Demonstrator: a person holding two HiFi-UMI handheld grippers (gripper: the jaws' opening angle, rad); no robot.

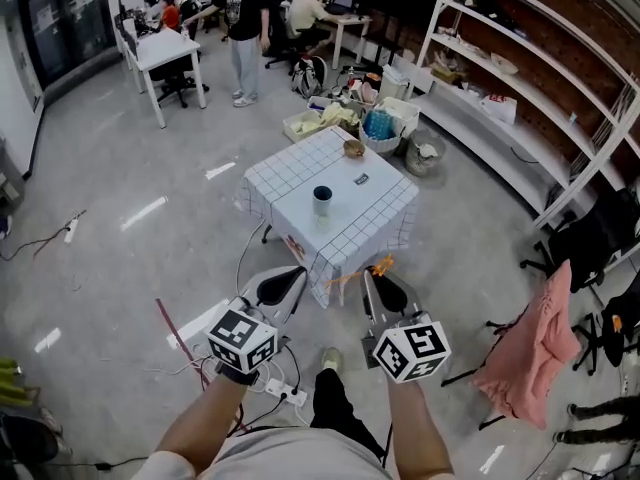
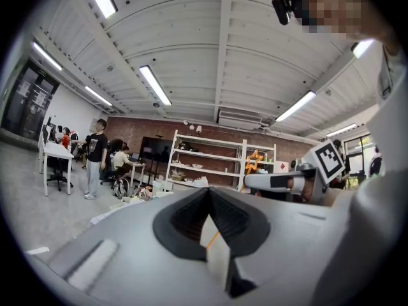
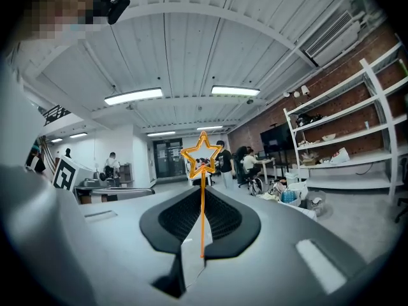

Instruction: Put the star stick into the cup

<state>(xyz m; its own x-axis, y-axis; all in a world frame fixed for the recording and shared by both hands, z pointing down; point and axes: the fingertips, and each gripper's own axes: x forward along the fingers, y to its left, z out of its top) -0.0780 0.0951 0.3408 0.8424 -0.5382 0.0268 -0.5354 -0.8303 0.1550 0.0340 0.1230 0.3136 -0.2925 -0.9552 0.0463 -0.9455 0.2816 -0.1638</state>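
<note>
Okay, count it up: two tongs, one star stick, one cup, one desk. The right tongs (image 1: 378, 280) are clamped on the star stick (image 3: 203, 203): a thin orange stem pinched between the jaws, running out past the tips to an open five-point star outline, orange as well. From the head view the star pokes out just ahead of those tongs, near the desk's front corner and not over it. The left tongs (image 1: 290, 274) are closed too, jaws together with nothing between them.

The cup (image 1: 322, 199), dark and upright, sits around the middle of the desk (image 1: 290, 183), which wears a white cloth ruled in squares, and it's well apart from the star. One dark card (image 1: 361, 179) lies just beyond the cup, and one small brown thing (image 1: 353, 148) sits toward the far corner, too small to name.

Both forearms (image 1: 195, 423) reach forward and low, side by side. The tongs are level with each other and aimed at the desk, each with its marker cube (image 1: 243, 340) turned upward. The person stands on the grey floor (image 1: 150, 168), short of the desk.
</note>
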